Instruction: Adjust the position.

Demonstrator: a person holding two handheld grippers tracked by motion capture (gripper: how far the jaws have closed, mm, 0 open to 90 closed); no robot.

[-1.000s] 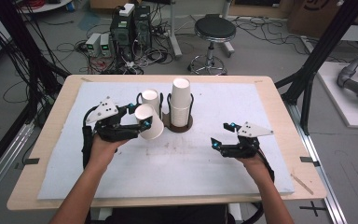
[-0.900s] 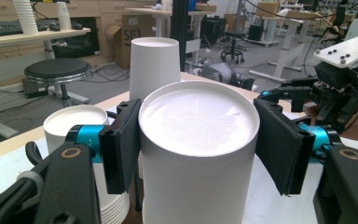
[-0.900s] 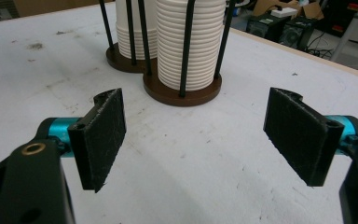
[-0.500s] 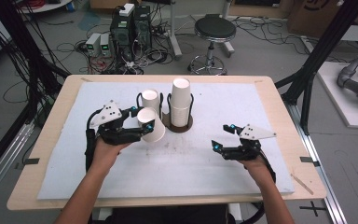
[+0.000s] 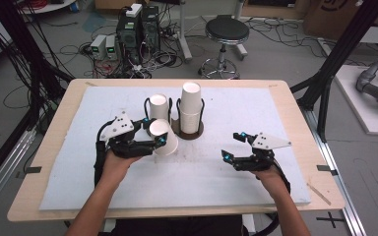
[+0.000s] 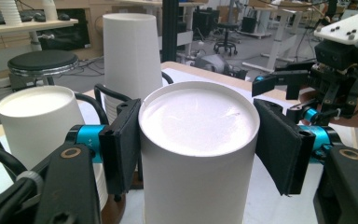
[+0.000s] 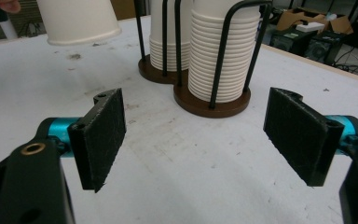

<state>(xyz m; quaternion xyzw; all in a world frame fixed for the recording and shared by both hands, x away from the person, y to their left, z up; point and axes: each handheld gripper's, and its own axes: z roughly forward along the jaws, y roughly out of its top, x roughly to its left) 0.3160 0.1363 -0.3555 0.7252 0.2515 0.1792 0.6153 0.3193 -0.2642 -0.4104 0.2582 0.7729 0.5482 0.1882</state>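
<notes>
The left hand-held gripper (image 5: 156, 139) pinches an upturned white paper cup (image 5: 163, 137), tilted, just beside the wire-framed cup stacks (image 5: 190, 109); the right hand-held gripper (image 5: 232, 145) stands spread, farther away.

no readable text (cups plain), no labels
</notes>
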